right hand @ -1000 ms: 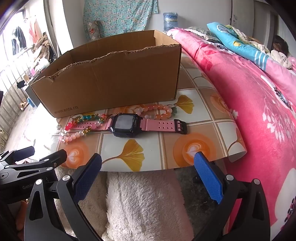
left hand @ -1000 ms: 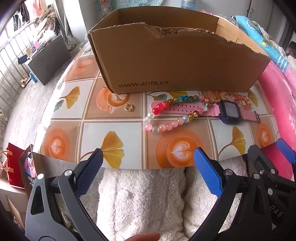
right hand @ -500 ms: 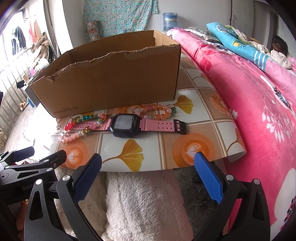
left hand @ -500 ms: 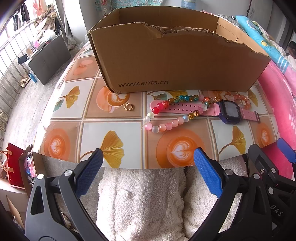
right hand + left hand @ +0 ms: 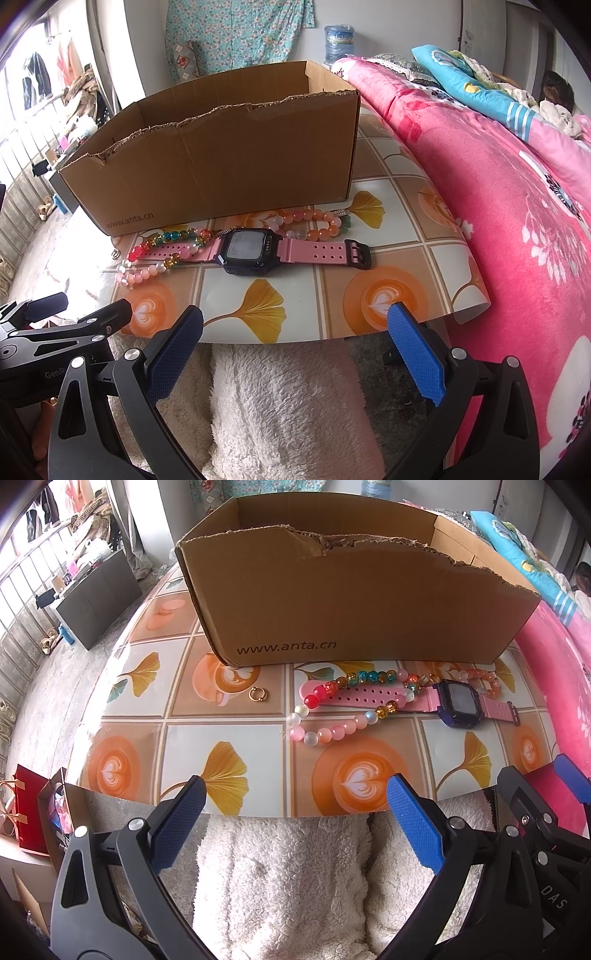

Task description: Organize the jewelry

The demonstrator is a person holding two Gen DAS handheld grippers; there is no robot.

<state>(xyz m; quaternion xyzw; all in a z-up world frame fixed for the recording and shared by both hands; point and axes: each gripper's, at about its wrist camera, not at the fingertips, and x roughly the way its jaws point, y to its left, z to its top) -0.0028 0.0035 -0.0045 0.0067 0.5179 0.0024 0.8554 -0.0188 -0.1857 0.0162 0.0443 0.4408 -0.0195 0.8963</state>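
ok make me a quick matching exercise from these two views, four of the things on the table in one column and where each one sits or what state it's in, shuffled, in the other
Things:
1. gold ring
2. pink watch
3. cardboard box
4. multicoloured bead bracelet

Places or states:
A. stands open-topped at the back, with a torn front edge
B. looped around the holed end of the watch strap
C. lies alone on the tablecloth, left of the other jewelry
D. lies flat, strap stretched out, screen up

Pairs: 1-C, 2-D, 3-A, 4-B
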